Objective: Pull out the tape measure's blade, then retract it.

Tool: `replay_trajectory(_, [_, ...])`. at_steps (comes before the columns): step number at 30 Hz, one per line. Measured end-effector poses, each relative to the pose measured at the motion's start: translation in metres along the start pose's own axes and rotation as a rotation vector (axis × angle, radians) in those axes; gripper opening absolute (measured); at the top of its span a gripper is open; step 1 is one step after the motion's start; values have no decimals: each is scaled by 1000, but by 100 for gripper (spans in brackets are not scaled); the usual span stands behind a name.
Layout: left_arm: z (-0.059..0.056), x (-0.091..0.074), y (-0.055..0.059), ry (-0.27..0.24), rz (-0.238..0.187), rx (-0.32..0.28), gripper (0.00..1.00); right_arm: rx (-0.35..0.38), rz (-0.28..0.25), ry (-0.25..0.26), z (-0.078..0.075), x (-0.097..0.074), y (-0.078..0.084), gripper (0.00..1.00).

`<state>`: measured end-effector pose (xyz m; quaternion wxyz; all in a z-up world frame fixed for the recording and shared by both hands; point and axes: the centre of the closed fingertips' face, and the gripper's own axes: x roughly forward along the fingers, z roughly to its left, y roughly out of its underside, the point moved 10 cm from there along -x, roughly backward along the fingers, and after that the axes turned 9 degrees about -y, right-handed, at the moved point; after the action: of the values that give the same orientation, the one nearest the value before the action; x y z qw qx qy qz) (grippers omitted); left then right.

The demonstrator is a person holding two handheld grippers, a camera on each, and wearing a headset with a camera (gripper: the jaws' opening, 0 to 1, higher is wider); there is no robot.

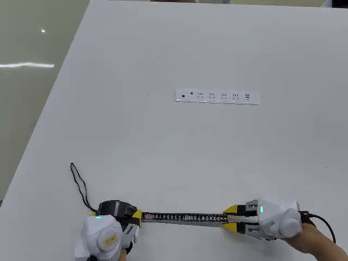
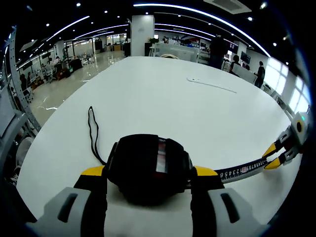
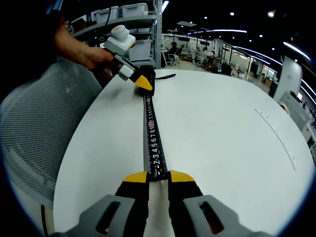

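so the left gripper [image 2: 149,173] is clamped on the chunky rigid case [image 1: 115,208], and the right gripper [image 3: 158,176] is pinching the blade [image 3: 150,133] by its tip off to the case's right; it's thin springy steel, so I reckon it'll snap back.

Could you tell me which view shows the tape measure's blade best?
The right gripper view: the blade runs lengthwise from the right gripper to the case, its numbers legible. The head view shows it as a thin strip between the grippers; the left gripper view catches a short stretch near the right edge.
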<state>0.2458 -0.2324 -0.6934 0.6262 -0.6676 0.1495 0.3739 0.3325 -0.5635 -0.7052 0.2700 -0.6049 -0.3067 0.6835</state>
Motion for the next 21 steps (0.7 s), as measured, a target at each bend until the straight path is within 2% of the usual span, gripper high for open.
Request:
replay_trajectory(1, [0, -1, 0, 1, 14, -20, 66, 1, 1, -1, 0, 0, 0, 13])
replay_trajectory(7, [1, -5, -5, 0, 16, -126, 64, 0, 2, 3, 2, 0, -1, 13])
replay_trajectory(14, [-1, -1, -6, -2, 37, -133, 66, -1, 4, 2, 2, -1, -2, 13])
replay_trajectory(21, [-2, 0, -5, -17, 35, -130, 65, 7, -1, -3, 3, -2, -2, 13])
